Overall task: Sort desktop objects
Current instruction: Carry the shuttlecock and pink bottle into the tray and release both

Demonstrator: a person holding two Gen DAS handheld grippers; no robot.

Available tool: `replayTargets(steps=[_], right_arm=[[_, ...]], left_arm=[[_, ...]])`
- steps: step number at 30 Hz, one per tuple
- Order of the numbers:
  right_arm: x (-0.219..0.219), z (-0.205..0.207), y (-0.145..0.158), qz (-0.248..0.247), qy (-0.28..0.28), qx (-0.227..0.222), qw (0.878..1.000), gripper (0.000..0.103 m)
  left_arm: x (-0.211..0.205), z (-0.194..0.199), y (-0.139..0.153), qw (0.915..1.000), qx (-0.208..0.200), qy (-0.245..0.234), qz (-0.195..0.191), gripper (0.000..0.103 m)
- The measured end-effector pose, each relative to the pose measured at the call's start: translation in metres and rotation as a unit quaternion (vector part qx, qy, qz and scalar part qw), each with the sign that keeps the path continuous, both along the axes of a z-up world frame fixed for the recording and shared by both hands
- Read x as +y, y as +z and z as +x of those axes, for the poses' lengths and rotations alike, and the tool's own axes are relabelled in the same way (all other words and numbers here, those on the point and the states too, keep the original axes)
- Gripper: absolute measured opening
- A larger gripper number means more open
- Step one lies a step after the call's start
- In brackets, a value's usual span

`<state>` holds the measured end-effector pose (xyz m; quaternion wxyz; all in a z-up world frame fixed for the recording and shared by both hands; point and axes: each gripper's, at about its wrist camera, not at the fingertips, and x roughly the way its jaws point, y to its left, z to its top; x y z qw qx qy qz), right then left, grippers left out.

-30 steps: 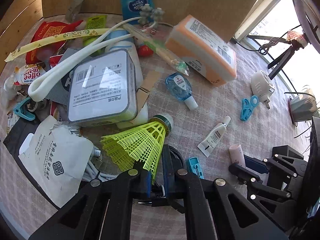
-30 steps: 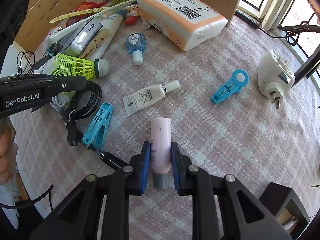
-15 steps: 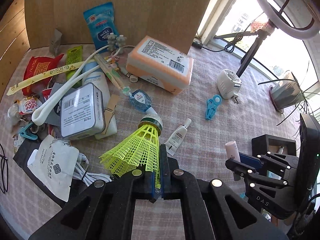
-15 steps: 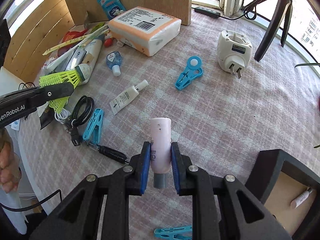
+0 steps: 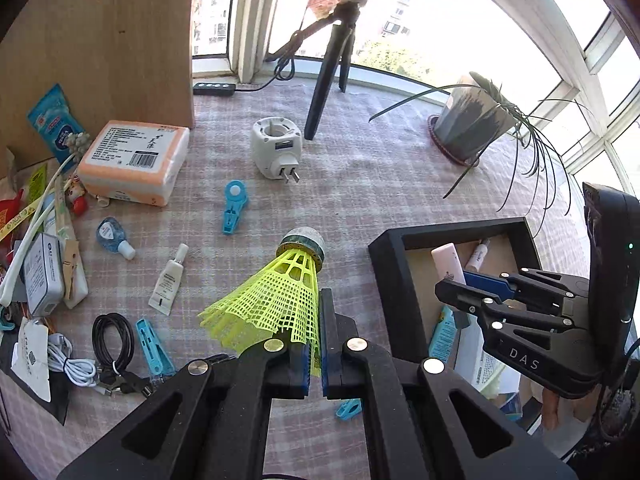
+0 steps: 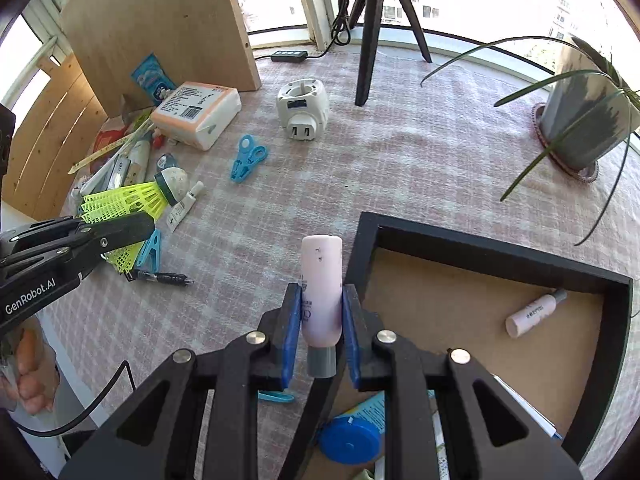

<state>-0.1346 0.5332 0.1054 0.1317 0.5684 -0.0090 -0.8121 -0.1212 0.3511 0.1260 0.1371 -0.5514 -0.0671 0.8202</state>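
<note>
My left gripper [image 5: 315, 344] is shut on the skirt of a yellow-green plastic shuttlecock [image 5: 280, 300], held above the checked tablecloth with its cork end forward. From the right wrist view the shuttlecock [image 6: 132, 200] and left gripper [image 6: 120, 228] are at the left. My right gripper [image 6: 321, 316] is shut on a pale pink tube [image 6: 322, 272] with a grey cap, just left of the near-left corner of a black tray [image 6: 480, 246]. A small pink tube [image 6: 532, 312] lies inside the tray. The left wrist view has the right gripper [image 5: 472, 280] over the tray [image 5: 448, 228].
On the cloth lie a white plug adapter [image 5: 276, 148], a blue clip [image 5: 234, 206], a small white tube [image 5: 168, 282], an orange-and-white tissue pack [image 5: 134, 160], a black cable coil [image 5: 112, 336] and a clutter pile at left. A tripod leg [image 6: 368, 48] and plant pot [image 6: 584, 120] stand behind.
Both grippers have risen and swung right, away from the clutter pile and toward the black tray, which has come into view. Each keeps its hold: shuttlecock left, pink tube right.
</note>
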Motion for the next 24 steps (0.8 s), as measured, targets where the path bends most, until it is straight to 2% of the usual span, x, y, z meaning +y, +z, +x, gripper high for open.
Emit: replayTargets(steps=[11, 19, 20, 21, 22, 23, 24], right_arm=[[0.115, 0.031, 0.014, 0.027, -0.120, 0.005, 0.992, 0.020], [0.159, 0.049, 0.016, 0.038, -0.172, 0.004, 0.984, 0.020], [0.161, 0.050, 0.017, 0.039, -0.174, 0.005, 0.984, 0.020], [0.162, 0.054, 0.018, 0.042, -0.176, 0.008, 0.983, 0.020], [0.162, 0.055, 0.017, 0.045, -0.174, 0.005, 0.984, 0.023], [0.162, 0.055, 0.017, 0.049, -0.176, 0.001, 0.983, 0.028], [0.161, 0.057, 0.019, 0.052, -0.181, 0.005, 0.982, 0.038]], left_arm=[[0.114, 0.012, 0.007, 0.9945, 0.006, -0.105, -0.004, 0.002], [0.161, 0.024, 0.010, 0.9885, 0.013, -0.150, -0.015, 0.004], [0.165, 0.026, 0.011, 0.9875, 0.014, -0.156, -0.014, 0.013], [0.169, 0.027, 0.010, 0.9863, 0.010, -0.164, -0.017, 0.042], [0.171, 0.029, 0.011, 0.9851, 0.009, -0.171, -0.015, 0.057], [0.171, 0.032, 0.013, 0.9846, 0.019, -0.173, -0.011, 0.065], [0.171, 0.034, 0.015, 0.9847, 0.030, -0.170, -0.020, 0.064]])
